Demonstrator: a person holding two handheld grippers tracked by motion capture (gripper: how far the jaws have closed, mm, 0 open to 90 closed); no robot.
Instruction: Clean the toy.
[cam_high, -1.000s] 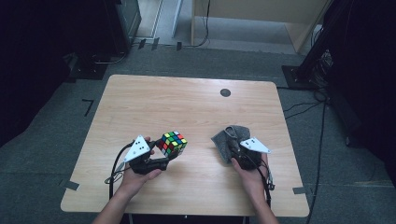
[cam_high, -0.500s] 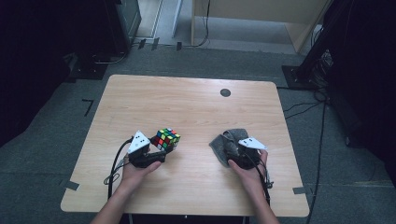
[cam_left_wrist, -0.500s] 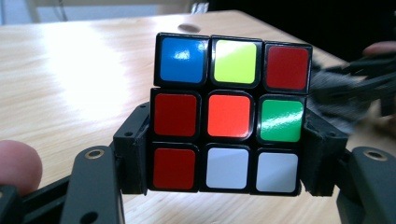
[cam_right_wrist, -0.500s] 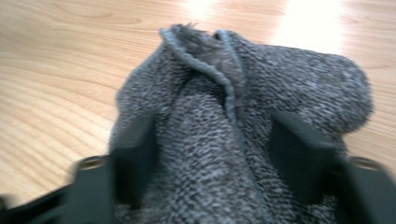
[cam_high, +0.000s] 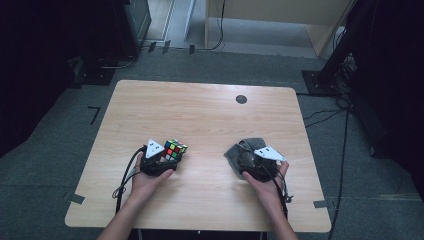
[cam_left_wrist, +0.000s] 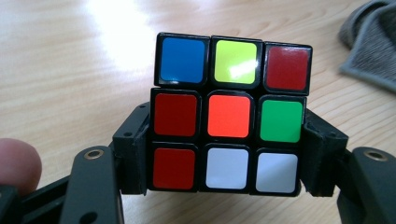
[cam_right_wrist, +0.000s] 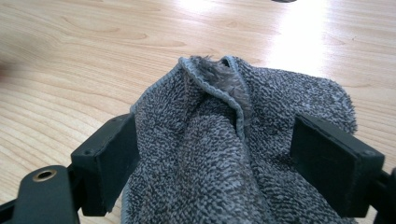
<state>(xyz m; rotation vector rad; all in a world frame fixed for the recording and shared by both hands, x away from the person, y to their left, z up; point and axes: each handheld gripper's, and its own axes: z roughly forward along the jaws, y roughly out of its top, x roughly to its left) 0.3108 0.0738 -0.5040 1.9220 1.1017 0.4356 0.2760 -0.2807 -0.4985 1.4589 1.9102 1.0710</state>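
presently, lower left of the high view: left hand-held gripper (cam_high: 167, 159), jaws clamped on the two sides of a puzzle cube (cam_high: 175, 149); cube sits low on the wooden surface (cam_high: 200, 115), whether touching it or just above cannot be told. lower right of the same view: right hand-held gripper (cam_high: 250, 162), jaws closed on a bunched grey cloth (cam_high: 240, 152) that lies on the surface, well apart from the cube.

step in hand, as judged: both items gripped, cube ready to be wiped with the cloth. next move calls for bringing the cloth across to a cube face while the left grip keeps the cube from twisting; the cloth needs a firm pinch so it does not slip out.

left gripper view: cube (cam_left_wrist: 229, 114) face legible, top row blue, yellow, dark red; middle red, orange, green; bottom red, white, white; a fingertip (cam_left_wrist: 16, 163) at lower left, cloth edge (cam_left_wrist: 371, 42) at upper right. right gripper view: cloth (cam_right_wrist: 233, 149) pile and a raised fold between the jaws. high view alone gives the spacing of the two hands.
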